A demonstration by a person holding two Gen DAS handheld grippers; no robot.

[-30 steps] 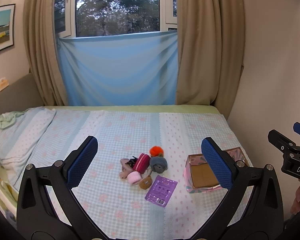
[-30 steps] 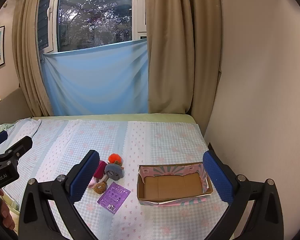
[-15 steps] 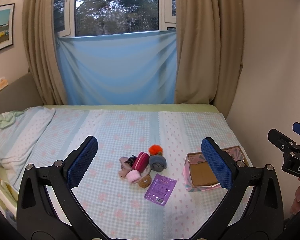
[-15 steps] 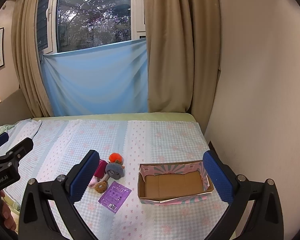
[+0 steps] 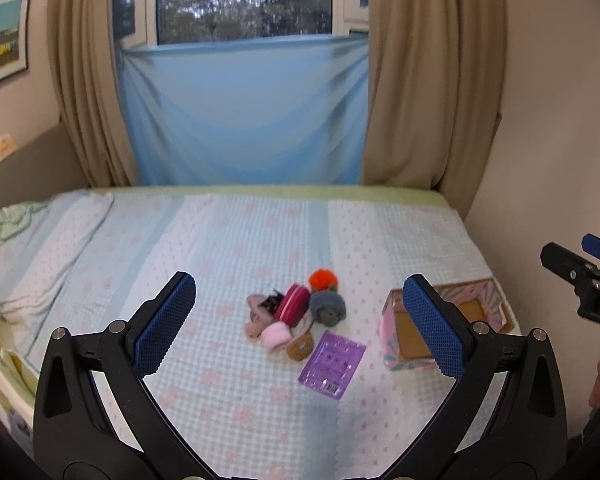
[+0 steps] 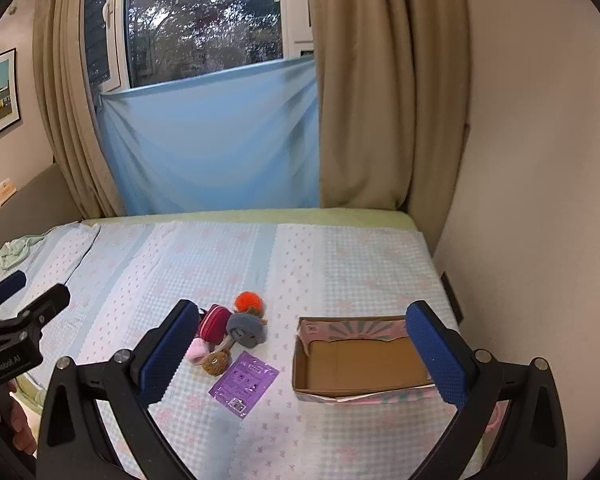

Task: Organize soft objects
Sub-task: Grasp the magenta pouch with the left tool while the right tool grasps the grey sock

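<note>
- My left claw (image 5: 298, 320) is spread wide and holds nothing; it hangs above the bed (image 5: 228, 240), looking down at the heap of soft things.
- My right claw (image 6: 300, 350) is spread just as wide and empty, with the open cardboard box (image 6: 360, 368) lying between its fingers in its own view.
- The soft objects lie bunched mid-bed: an orange pompom (image 5: 323, 279) at the far side, a grey plush (image 5: 327, 307) touching it, a red pouch (image 5: 292, 304) beside that, a pink roll (image 5: 276, 336) and a small brown ball (image 5: 300, 347) nearer me.
- A flat purple packet (image 5: 332, 360) lies just beside the heap, between it and the box.
- The box looks empty, so I judge the sorting has not begun.
- To start well, I would take an outlying piece first, say the orange pompom or the pink roll, so the neighbours are not dragged along.
- I would come down from above, close gently around the middle of one item, and lift clear before swinging to the box.
- The bedcover is soft, so pressing too deep may snag fabric.
</note>
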